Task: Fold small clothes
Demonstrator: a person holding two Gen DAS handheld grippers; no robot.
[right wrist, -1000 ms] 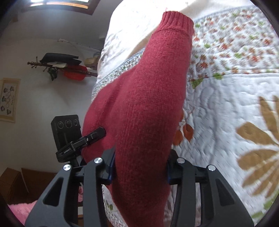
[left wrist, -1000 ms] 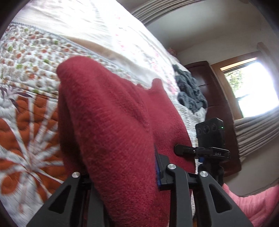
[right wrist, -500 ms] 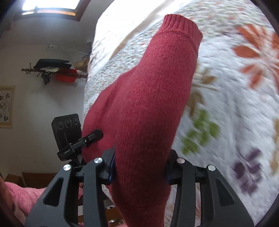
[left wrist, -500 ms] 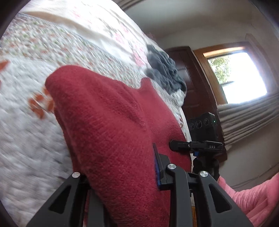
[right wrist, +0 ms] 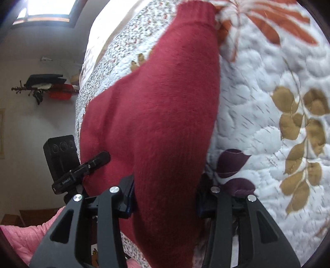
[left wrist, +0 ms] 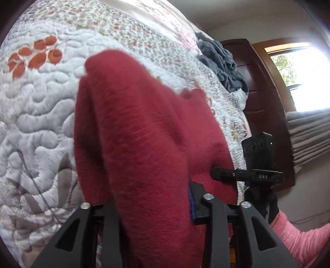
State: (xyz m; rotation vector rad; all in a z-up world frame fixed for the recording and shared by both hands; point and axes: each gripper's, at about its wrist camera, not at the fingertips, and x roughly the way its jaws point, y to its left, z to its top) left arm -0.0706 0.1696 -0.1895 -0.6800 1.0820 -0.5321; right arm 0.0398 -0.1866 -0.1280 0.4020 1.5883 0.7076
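Left tongs (left wrist: 150, 208) and right tongs (right wrist: 165, 198): each pair clamped on a thick bunch of one red knitted sweater (left wrist: 144, 134), held over the bed.

Item: sweater, draped forward from both grips across the white quilt (left wrist: 37, 107), its ribbed cuff (right wrist: 196, 10) at the far end toward the floral border. Also present: grey garment (left wrist: 222, 64) heaped well apart at the quilt's edge; pink sleeve (left wrist: 292, 235) by the right tongs. Step judged: carrying the bunched garment into position. Next move likely calls for lowering it flat and releasing evenly.
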